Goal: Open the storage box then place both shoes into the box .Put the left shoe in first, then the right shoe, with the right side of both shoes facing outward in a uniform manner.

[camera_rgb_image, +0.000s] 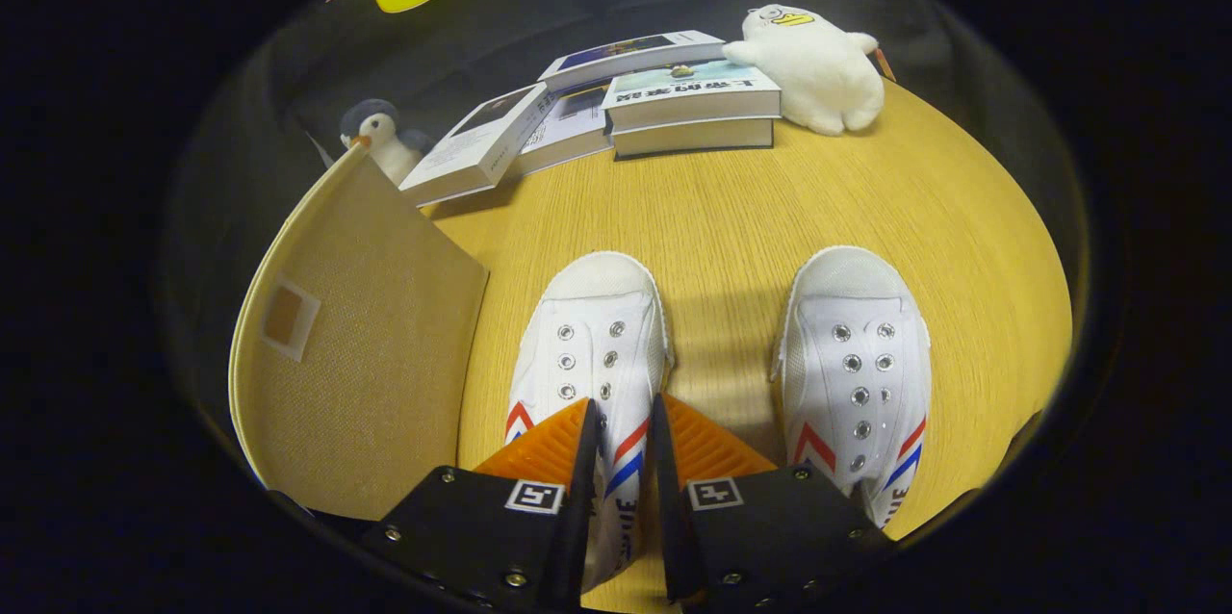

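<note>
With the storage box [375,345] standing to the left with its lid raised, the gripper [624,431] is seen closed narrowly on the right side wall of the left shoe [592,354], both fingers pressed to it. The shoe's long axis is pointed away, toe far, on the wooden table [731,210]. The right shoe [857,364], white canvas with red-and-blue stripes, is left parallel to its right.

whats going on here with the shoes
A person's handheld gripper is closing in on the left shoe, its fingers straddling that shoe's right side wall near the heel. Whether they pinch it yet is unclear. The right shoe sits untouched beside it on the wooden table. The fabric storage box stands to the left with its flap raised. Books and two plush toys lie beyond.
</note>
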The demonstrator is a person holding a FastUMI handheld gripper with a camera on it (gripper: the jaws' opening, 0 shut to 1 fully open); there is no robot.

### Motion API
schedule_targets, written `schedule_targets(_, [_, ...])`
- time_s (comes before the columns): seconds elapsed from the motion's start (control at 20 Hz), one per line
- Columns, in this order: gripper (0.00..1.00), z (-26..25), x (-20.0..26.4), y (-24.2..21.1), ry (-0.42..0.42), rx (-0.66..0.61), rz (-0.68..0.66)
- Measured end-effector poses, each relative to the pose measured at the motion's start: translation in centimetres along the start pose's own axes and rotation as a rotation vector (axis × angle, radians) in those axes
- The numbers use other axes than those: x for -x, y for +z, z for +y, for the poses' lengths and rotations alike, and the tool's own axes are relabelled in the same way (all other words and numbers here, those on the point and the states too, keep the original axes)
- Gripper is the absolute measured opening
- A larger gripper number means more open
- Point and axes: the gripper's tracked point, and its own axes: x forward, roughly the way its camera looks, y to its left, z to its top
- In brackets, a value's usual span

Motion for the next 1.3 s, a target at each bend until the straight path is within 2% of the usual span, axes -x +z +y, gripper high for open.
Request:
schedule_targets(0.05, [0.32,-0.8,0.9,0.2,-0.042,0.0,-0.007])
schedule_targets(0.1, [0.07,-0.9,-1.9,-0.2,-0.027,-0.033,0.01])
schedule_targets(0.15, [0.07,-0.6,0.0,0.1,-0.031,-0.054,0.007])
schedule_targets(0.25, [0.07,-0.4,0.5,0.0,-0.033,-0.097,0.008])
schedule_targets(0.3, [0.0,-0.4,0.2,0.3,-0.037,-0.115,0.008])
schedule_targets(0.45, [0.0,-0.4,1.6,0.3,-0.046,-0.176,0.026])
schedule_targets(0.7, [0.0,1.4,5.2,3.2,0.026,-0.268,-0.014])
schedule_targets(0.95, [0.0,4.0,9.2,6.5,0.045,-0.244,-0.068])
schedule_targets(1.3, [0.0,9.5,12.3,9.7,0.101,-0.184,-0.12])
